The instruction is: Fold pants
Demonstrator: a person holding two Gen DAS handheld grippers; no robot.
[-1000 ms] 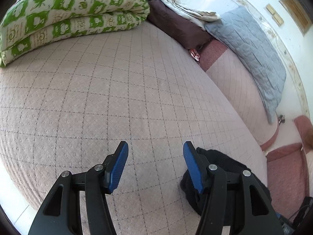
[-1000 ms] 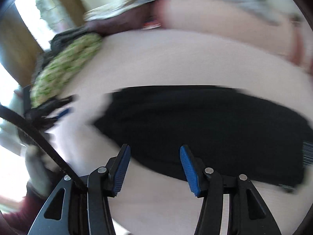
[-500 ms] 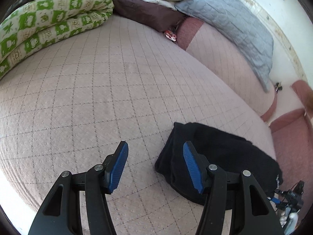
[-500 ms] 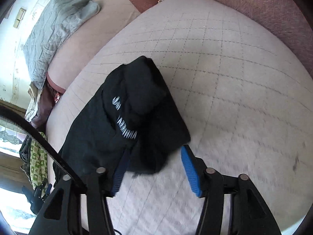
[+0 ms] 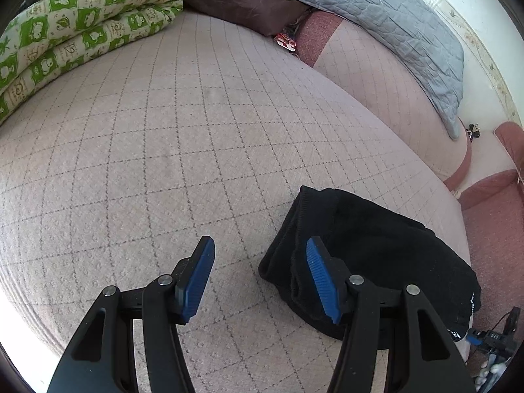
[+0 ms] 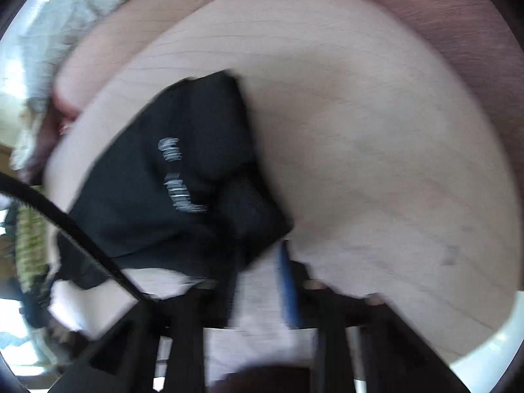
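Since a second back the black pants (image 5: 376, 255) have slid into my left view from the lower right, and my right camera has swung from a broadside look at them to one end of the bundle, now smeared by motion. My left gripper (image 5: 260, 273) hangs over the quilted pink bedspread (image 5: 163, 137) with its jaws spread and nothing between them — its right pad sits just in front of the folded edge, which I judge is where I want it for the next fold. My right gripper (image 6: 258, 281) has just been closing; a corner of black cloth lies at its left finger, but through the blur I cannot tell whether the pads pinch it. The pants lie near the bed's front corner, already doubled into a thick soft wad with layered edges toward my left hand and pale lettering (image 6: 178, 177) across the top. A green patterned quilt (image 5: 75, 32) and a grey blanket (image 5: 393, 23) sit well clear at the far side — no obstacle
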